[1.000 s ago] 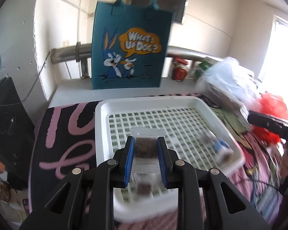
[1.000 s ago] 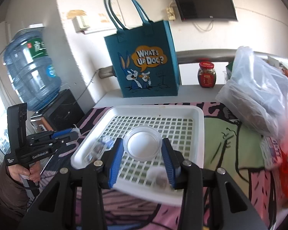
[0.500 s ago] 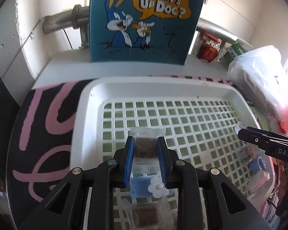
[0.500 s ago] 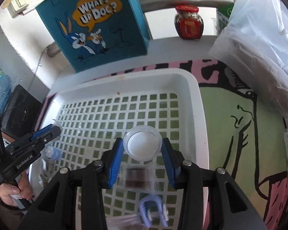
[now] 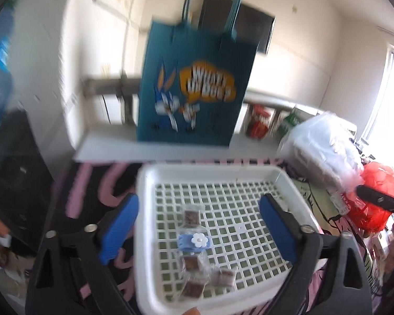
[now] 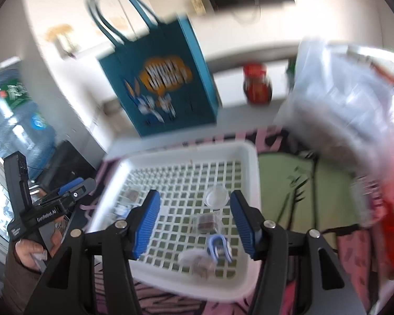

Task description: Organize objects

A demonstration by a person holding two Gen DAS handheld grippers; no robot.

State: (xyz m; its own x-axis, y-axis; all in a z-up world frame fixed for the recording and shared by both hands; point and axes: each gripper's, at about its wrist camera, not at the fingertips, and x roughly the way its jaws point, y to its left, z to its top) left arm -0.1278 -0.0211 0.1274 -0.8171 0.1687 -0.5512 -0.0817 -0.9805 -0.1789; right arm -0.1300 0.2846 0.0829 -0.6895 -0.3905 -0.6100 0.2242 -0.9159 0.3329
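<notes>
Opening, both claws hang over the white basket (image 5: 144, 210).
Left claw (image 5: 198, 225) and right claw (image 6: 194, 220) gape, empty; snack packets (image 5: 191, 215) lie below between their fingers.

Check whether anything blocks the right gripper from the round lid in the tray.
Nothing visible does. The lid lies bare on the tray grid, ahead of the right gripper, whose opening jaws hold nothing.

Clear snack packets (image 5: 191, 216), a blue clip (image 5: 194, 242) lie in the white basket (image 5: 283, 181).

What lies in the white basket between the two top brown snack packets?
In the left wrist view, a blue clip with a white flower lies between those snack packets in the white basket.
</notes>
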